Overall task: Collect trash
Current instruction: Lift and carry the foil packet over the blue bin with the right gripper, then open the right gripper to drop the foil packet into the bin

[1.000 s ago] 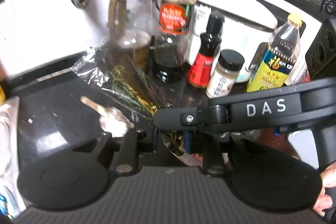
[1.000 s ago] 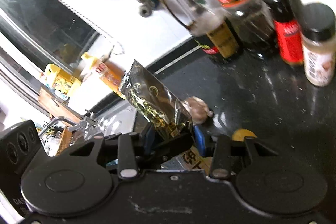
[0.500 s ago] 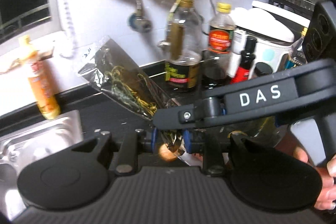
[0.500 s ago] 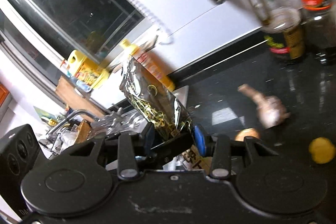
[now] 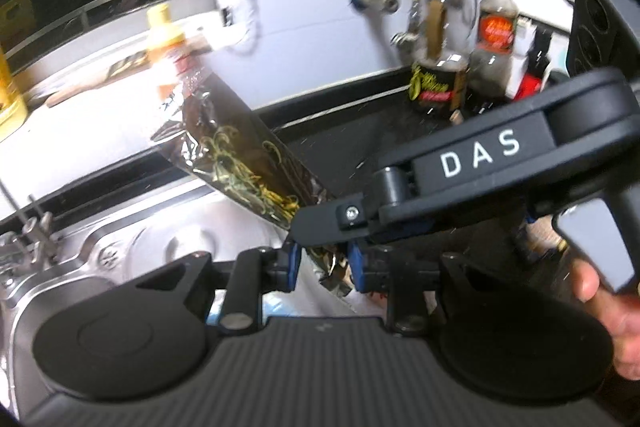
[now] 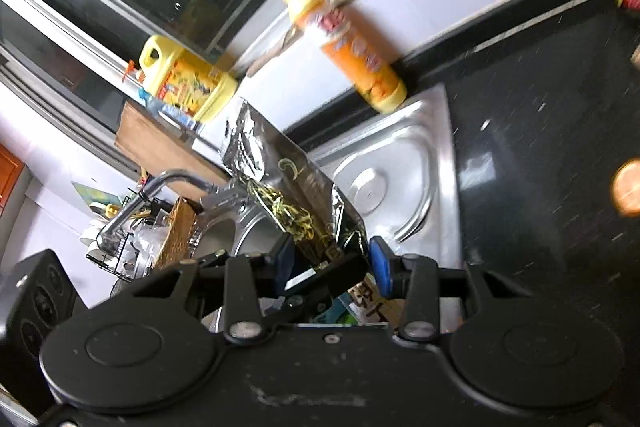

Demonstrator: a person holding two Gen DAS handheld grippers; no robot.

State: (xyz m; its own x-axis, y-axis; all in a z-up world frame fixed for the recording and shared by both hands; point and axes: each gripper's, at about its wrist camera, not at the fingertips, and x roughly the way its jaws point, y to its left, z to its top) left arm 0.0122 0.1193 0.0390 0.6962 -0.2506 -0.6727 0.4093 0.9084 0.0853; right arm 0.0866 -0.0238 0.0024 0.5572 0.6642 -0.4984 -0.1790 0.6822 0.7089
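A shiny dark foil packet (image 5: 240, 163) with yellow-green print sticks up and to the left in the air over the steel sink (image 5: 168, 227). My left gripper (image 5: 322, 263) has its blue pads either side of the packet's crumpled lower end. The right gripper's black body, marked DAS, crosses in front in the left wrist view. In the right wrist view my right gripper (image 6: 332, 263) is shut on the same packet (image 6: 288, 187), with the left gripper's tip against its base. An orange round piece (image 6: 626, 189) lies on the black counter (image 6: 540, 155).
An orange bottle (image 6: 352, 47) stands at the sink's back corner and a yellow jug (image 6: 188, 83) on the sill. The tap (image 6: 148, 195) and a dish rack are at the left. Sauce bottles (image 5: 492, 43) line the wall, with a dark appliance (image 5: 600, 23) at the right.
Both grippers have swung left with the packet, from over the black counter with the bottles to over the sink. The garlic and yellow scrap have left the view.
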